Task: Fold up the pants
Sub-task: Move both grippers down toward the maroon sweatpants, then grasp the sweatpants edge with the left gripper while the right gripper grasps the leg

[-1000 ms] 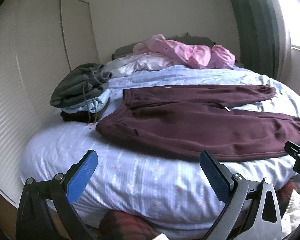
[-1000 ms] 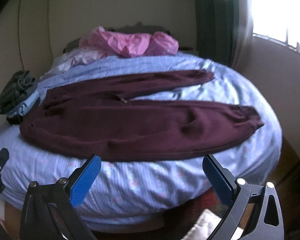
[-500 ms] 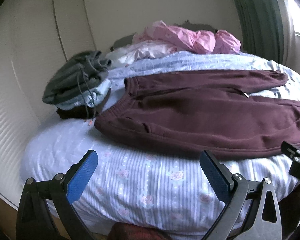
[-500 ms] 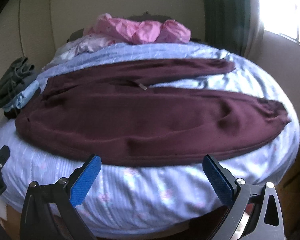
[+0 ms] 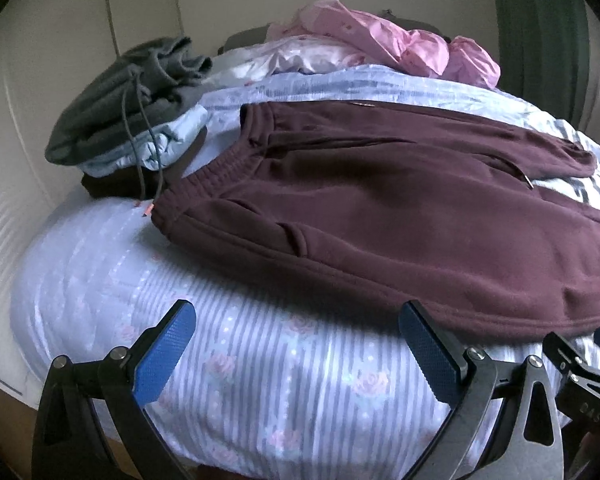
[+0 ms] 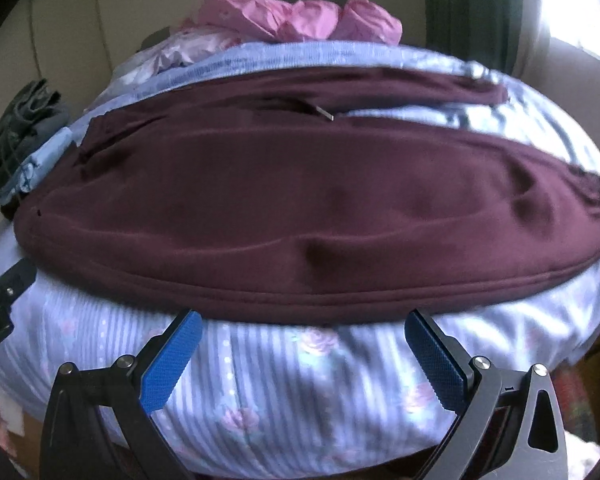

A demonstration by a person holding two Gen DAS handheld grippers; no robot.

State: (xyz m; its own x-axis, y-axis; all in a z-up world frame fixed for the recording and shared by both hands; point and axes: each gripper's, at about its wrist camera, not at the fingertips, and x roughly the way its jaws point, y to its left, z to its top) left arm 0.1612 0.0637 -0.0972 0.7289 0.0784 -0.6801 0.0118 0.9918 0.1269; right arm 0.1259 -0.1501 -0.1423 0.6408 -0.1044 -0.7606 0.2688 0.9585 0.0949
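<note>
Maroon sweatpants lie spread flat on the bed, waistband to the left, both legs running right; they fill the right wrist view. My left gripper is open and empty, just short of the near hem below the waistband end. My right gripper is open and empty, just short of the near leg's edge. The right gripper's body shows at the left wrist view's right edge.
The bed has a light blue striped floral sheet. A stack of folded clothes topped by a grey drawstring garment sits left of the waistband. Pink and white bedding is piled at the far side. A wall lies left, a green curtain right.
Both grippers have moved closer to the bed and the near edge of the sweatpants. The pants have not moved. Both jaws stay open.
</note>
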